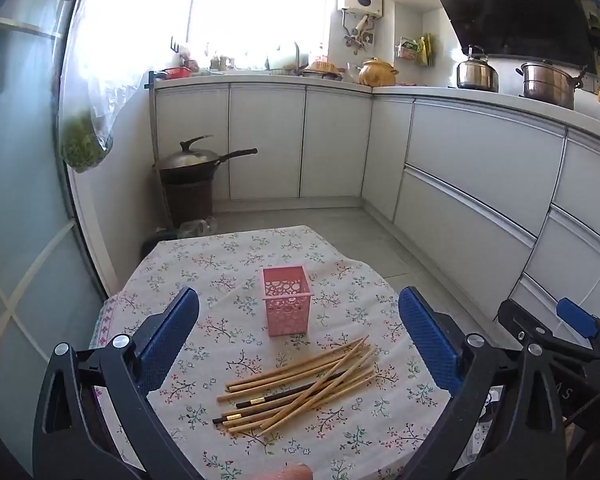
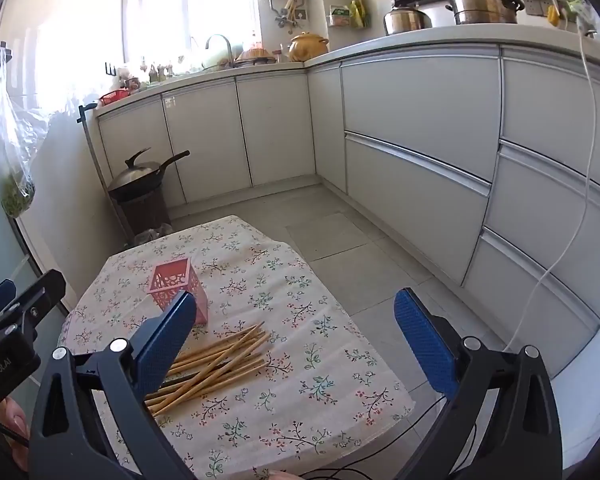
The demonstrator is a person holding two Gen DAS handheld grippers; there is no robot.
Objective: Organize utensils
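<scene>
Left gripper is seen in the left wrist view with both blue pads spread wide and nothing between them, held above the table with the floral cloth. Chopsticks are scattered in a loose crossed pile near the front, two dark ones mixed among the pale ones; the pink holder stands upright just behind the pile, apart from it. Right gripper is shown in the right wrist view equally wide and empty, pointed downward, its left pad overlapping the holder and the near ends of the chopsticks in the picture; contact cannot be told. Judged step: first pick. A top stick is best taken near its middle, pads closed across it, so the crossed ones underneath are not dragged. The holder could be steadied by the other gripper when sticks are dropped in.
</scene>
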